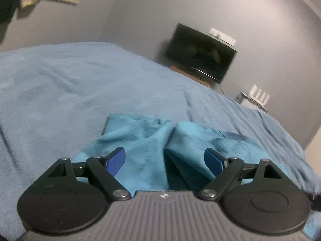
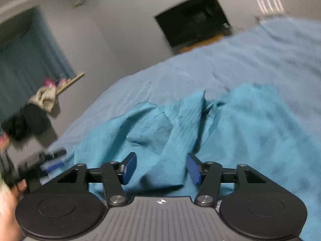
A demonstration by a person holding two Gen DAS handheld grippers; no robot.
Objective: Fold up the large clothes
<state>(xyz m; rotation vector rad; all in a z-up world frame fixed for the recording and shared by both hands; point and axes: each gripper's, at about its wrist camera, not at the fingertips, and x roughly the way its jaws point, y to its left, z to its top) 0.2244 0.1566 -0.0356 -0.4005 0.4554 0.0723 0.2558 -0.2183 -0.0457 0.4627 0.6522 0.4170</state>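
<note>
Bedroom, grey walls; bed under pale-blue cover. Teal garment: crumpled on bed, directly ahead of both grippers. Left gripper and right gripper: jaws wide apart, empty.

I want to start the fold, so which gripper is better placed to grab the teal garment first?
Probably the right gripper: open, with a raised fold of the teal garment between its pads. The left gripper is also open over it.
</note>
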